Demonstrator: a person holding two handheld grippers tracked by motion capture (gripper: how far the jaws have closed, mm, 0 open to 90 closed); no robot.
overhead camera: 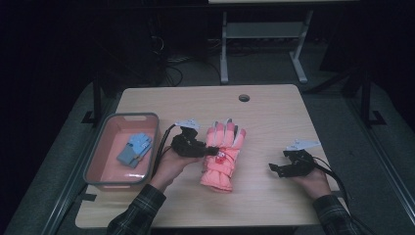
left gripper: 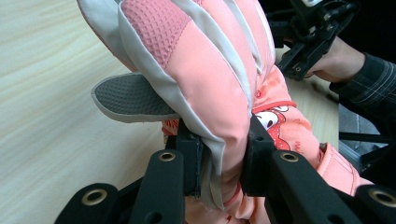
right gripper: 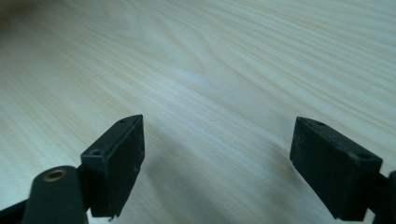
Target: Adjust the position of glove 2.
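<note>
A padded pink glove (overhead camera: 222, 156) with grey trim lies fingers-away in the middle of the wooden table (overhead camera: 274, 117). My left gripper (overhead camera: 208, 151) comes at it from the left and is shut on its edge. In the left gripper view the two black jaws pinch a fold of the glove (left gripper: 201, 70) at my left gripper (left gripper: 224, 156), and a grey thumb sticks out to the left. My right gripper (overhead camera: 275, 169) sits to the right of the glove, apart from it, open. Its jaws (right gripper: 217, 154) stand wide over bare wood with nothing between them.
A pink bin (overhead camera: 98, 147) with a grey rim stands at the table's left edge and holds a blue glove-like item (overhead camera: 134, 149). A round cable hole (overhead camera: 243, 97) is near the far edge. In the left gripper view the right gripper (left gripper: 308, 37) shows beyond the glove.
</note>
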